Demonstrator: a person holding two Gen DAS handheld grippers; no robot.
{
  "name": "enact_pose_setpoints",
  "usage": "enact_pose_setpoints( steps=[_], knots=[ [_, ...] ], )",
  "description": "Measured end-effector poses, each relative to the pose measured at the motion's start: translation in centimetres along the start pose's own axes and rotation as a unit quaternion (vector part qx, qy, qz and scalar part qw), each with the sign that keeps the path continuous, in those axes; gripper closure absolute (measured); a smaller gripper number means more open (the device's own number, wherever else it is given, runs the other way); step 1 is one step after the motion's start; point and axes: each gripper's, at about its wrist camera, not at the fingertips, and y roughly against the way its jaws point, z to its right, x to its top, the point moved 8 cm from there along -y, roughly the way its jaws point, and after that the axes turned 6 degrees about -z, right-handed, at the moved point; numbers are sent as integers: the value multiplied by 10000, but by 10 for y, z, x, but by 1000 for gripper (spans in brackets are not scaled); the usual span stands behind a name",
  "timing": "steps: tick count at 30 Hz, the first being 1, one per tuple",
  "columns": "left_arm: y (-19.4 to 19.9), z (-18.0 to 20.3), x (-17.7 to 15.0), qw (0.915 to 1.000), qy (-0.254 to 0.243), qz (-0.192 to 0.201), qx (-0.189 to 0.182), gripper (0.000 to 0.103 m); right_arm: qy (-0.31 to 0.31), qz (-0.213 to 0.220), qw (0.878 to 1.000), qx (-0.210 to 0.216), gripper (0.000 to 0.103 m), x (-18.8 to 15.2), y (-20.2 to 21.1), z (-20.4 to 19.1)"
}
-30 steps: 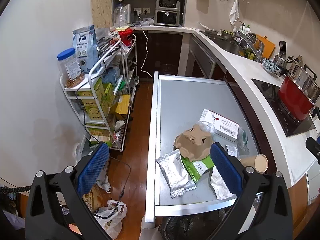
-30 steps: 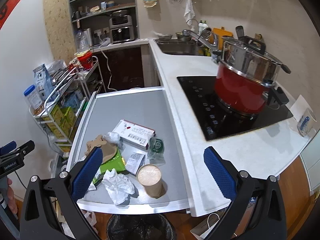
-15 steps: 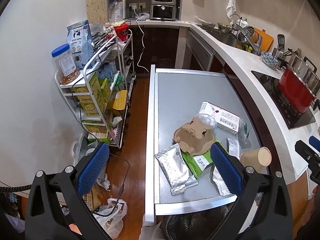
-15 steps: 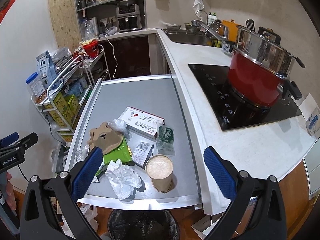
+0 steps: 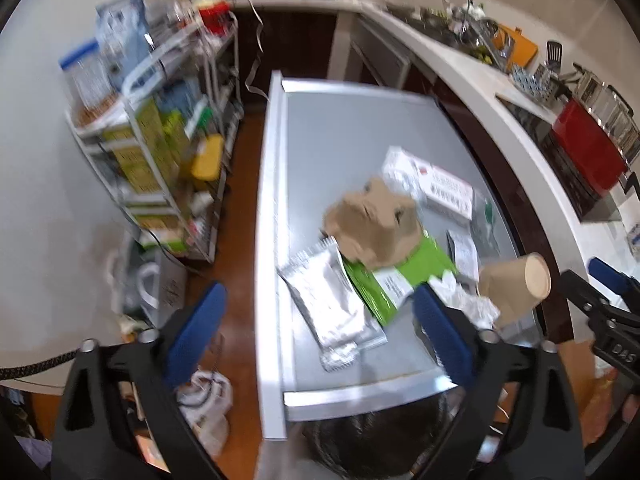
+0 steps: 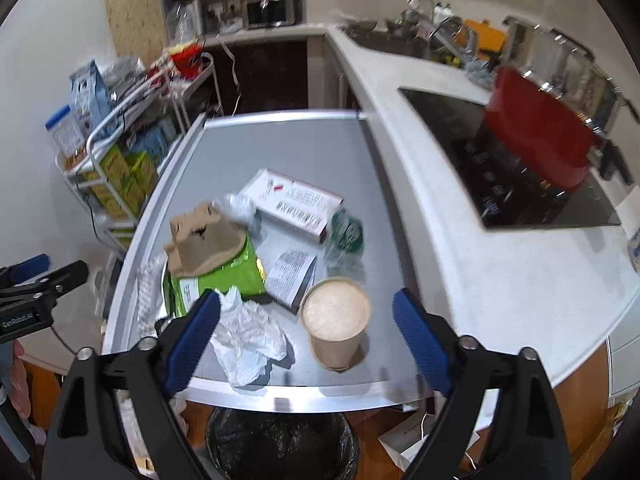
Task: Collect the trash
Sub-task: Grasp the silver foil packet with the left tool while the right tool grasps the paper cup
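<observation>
Trash lies on the near end of a grey table: a brown paper cup, crumpled white paper, a green packet, a brown cardboard piece, a silver foil pouch, a white box and a label slip. A bin with a black bag stands below the table's near edge. My right gripper is open above the cup and white paper. My left gripper is open above the foil pouch, which lies between its fingers.
A wire rack of boxes and jars stands left of the table. The white counter on the right carries a black hob and a red pot. A sink and shelves are at the back.
Both grippers have moved down and forward toward the near end of the table, so the trash looks larger. Both stay open and empty.
</observation>
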Motion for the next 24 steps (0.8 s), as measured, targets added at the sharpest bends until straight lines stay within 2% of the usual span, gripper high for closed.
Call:
enact_pose_setpoints(
  steps=[6, 13, 17, 19, 21, 24],
  knots=[
    [-38, 7, -12, 9984, 147, -479, -243, 22, -22, -219, 9997, -85, 19, -6, -27, 2],
    [-63, 10, -17, 9972, 213, -686, -214, 31, 37, -350, 9991, -256, 19, -6, -45, 6],
    [-76, 11, -19, 9957, 404, -767, -323, 31, -85, -473, 9988, -131, 19, -9, -53, 10],
    [-83, 12, -21, 9948, 432, -852, -358, 37, -199, -574, 9981, -57, 20, -12, -58, 13],
    [-90, 14, -24, 9938, 429, -947, -406, 43, -270, -672, 9974, 42, 28, -15, -63, 15],
    [-98, 13, -26, 9932, 389, -1021, -414, 43, -353, -814, 9960, 129, 31, -19, -72, 16]
  ],
)
